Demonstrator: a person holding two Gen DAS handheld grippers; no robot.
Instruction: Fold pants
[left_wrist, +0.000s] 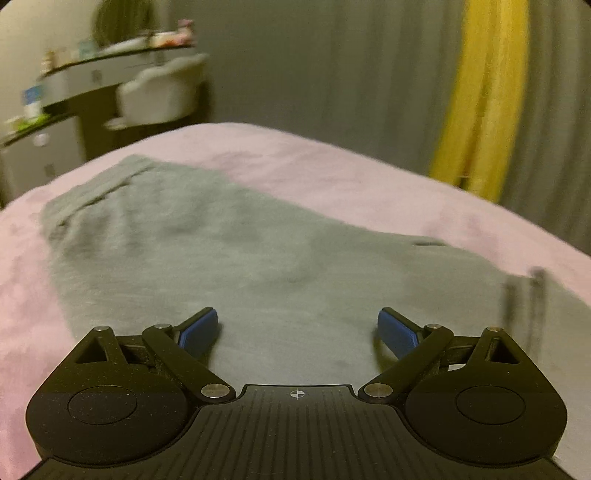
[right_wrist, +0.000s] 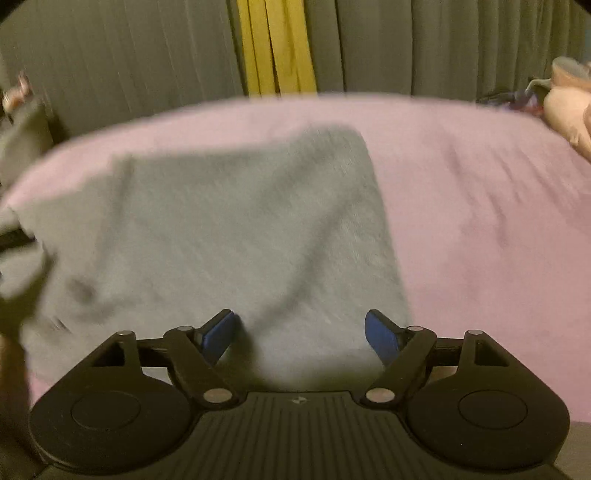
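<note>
Pants (left_wrist: 229, 243) of grey fabric lie spread flat on a pink bedspread (left_wrist: 351, 177), covering its near part in both wrist views. In the left wrist view the dresser (left_wrist: 48, 110) with small bottles stands at far left, a pale chair (left_wrist: 162, 92) beside it, then a grey curtain (left_wrist: 314, 62) and, to the right, a yellow curtain (left_wrist: 484, 99). The left gripper (left_wrist: 297, 330) hangs over the grey cloth with its jaws spread wide; its blue pads (left_wrist: 199, 330) have nothing between them, and whether they touch the fabric cannot be told. Near the right edge a dark drawstring (left_wrist: 535, 295) shows on the cloth.

In the blurred right wrist view the pants (right_wrist: 229, 229) fill the left and centre, with a squared far corner, and bare pink bedspread (right_wrist: 498, 221) runs to the right, where pale pillows (right_wrist: 569, 107) sit at the far edge. The right gripper (right_wrist: 299, 332) is also wide apart above the near edge of the cloth, its blue pads (right_wrist: 380, 336) gripping nothing.
</note>
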